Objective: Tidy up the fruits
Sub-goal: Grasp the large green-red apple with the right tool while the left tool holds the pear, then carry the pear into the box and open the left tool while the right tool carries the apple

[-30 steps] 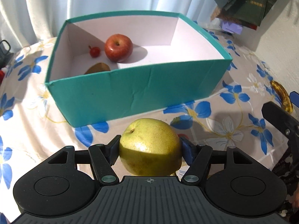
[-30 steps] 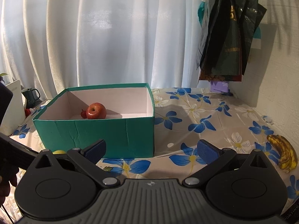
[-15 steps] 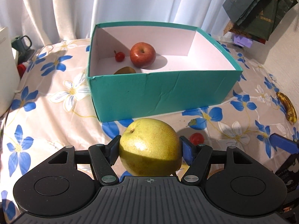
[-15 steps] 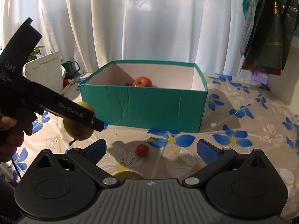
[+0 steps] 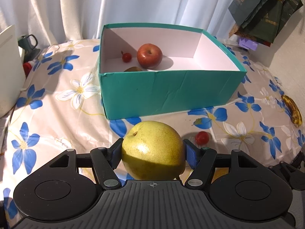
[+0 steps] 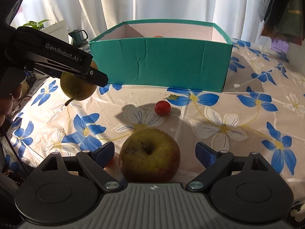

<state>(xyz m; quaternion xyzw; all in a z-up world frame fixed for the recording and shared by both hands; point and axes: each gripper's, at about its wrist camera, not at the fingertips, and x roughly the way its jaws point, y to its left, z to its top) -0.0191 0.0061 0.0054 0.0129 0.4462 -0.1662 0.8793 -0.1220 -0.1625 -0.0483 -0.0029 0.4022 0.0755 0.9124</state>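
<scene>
Clamped in the left gripper (image 5: 153, 153), the yellow pear (image 5: 153, 149) hung above the tablecloth (image 5: 57, 103). Closing but not yet touching, the right gripper (image 6: 155, 151) straddled a yellow-green apple (image 6: 149, 155). Beyond lay a cherry tomato (image 6: 162, 107), then the teal box (image 5: 167, 93) holding a red apple (image 5: 150, 56).

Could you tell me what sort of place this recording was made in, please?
Probably a room in a home rather than a lab. The table wears a floral tablecloth, white curtains hang behind it, and shopping bags hang on the wall. A teal box on the table holds fruit.
</scene>
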